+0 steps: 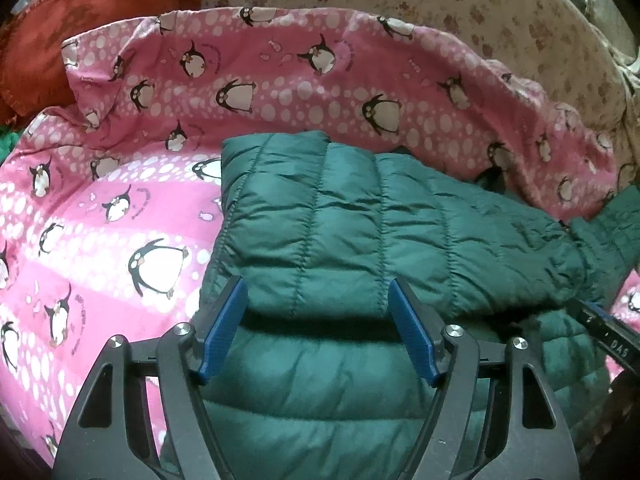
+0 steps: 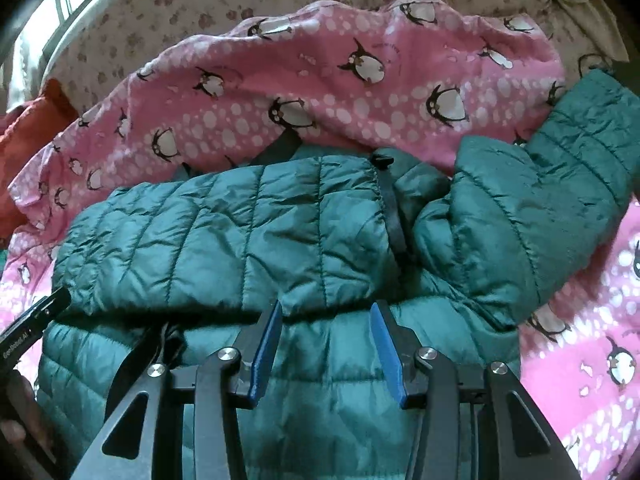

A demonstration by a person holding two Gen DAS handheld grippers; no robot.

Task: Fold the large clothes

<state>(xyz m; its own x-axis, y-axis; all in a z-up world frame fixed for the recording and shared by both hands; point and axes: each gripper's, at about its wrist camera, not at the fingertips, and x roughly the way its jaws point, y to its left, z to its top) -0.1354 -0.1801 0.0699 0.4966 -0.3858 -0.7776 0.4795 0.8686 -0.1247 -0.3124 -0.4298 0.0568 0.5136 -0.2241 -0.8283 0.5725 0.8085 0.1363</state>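
Green quilted puffer jacket (image 1: 360, 220) lies on a pink penguin-print sheet (image 1: 100, 240) spread on a bed, partly folded: an upper layer is laid over the lower body panel, and its folded edge runs across just ahead of both sets of fingertips. Left hand-held gripper (image 1: 318, 300) has jaws spread wide, nothing between the blue pads (image 1: 226, 320), hovering at that folded edge. Right hand-held gripper (image 2: 324, 320) is likewise spread, holding nothing, at the same edge further right. One sleeve (image 2: 540, 200) sticks out to the right, bent upward over the sheet and not tucked in. A black strap or zipper tape (image 2: 390, 208) shows near the collar area.

Risks, as judged from here:
- Puffy, slick fabric likely springs back; with both grippers free, the top layer could slide or pop open.
- If the next grab takes only the top quilted layer, the lower panel stays behind and the fold skews.
- Loose sleeve would leave a lump or hang outside the final bundle if it is not folded in first.
- Sheet is rumpled along the far side; a low pinch could catch the sheet with the jacket and drag it.
- Uneven pulls from the two grippers would give a crooked edge.

Red cushion (image 1: 80, 40) sits at far left, clear of the work.
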